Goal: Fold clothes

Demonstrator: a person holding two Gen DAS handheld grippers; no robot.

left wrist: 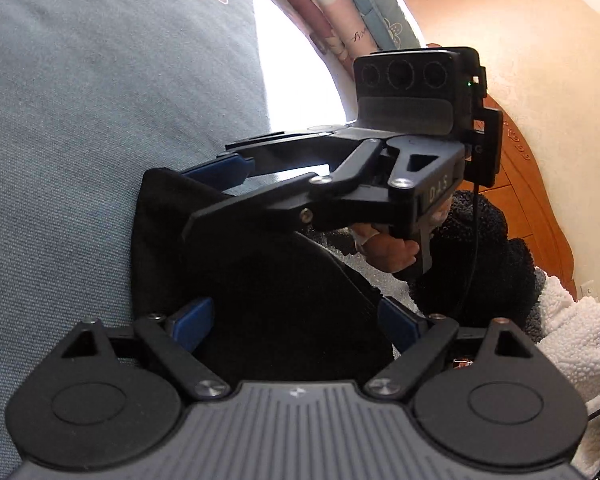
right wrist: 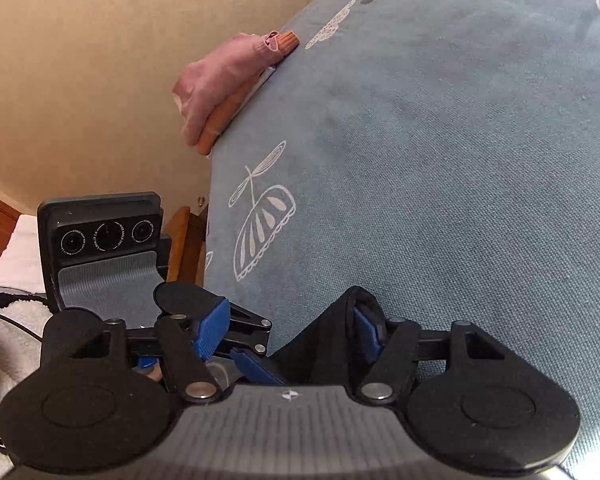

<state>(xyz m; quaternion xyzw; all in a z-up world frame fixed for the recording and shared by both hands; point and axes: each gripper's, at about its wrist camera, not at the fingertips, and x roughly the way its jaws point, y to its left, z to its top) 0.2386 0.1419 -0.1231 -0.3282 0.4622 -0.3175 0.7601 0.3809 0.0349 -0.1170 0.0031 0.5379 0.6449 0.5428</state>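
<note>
Your left tongs (left wrist: 288, 322) are spread apart over the black fabric garment (left wrist: 260, 280), which lies low in the frame on the blue-grey flower-printed bedspread (left wrist: 80, 120). Your right tongs (right wrist: 290, 338) also stand apart, the right blue pad tucked into the garment's raised fold. Pink and orange folded clothes (right wrist: 224, 84) sit upper left at the bed's edge.

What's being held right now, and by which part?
Neither gripper is clamped: both the left gripper and right gripper stand open around edges of the black garment.
</note>
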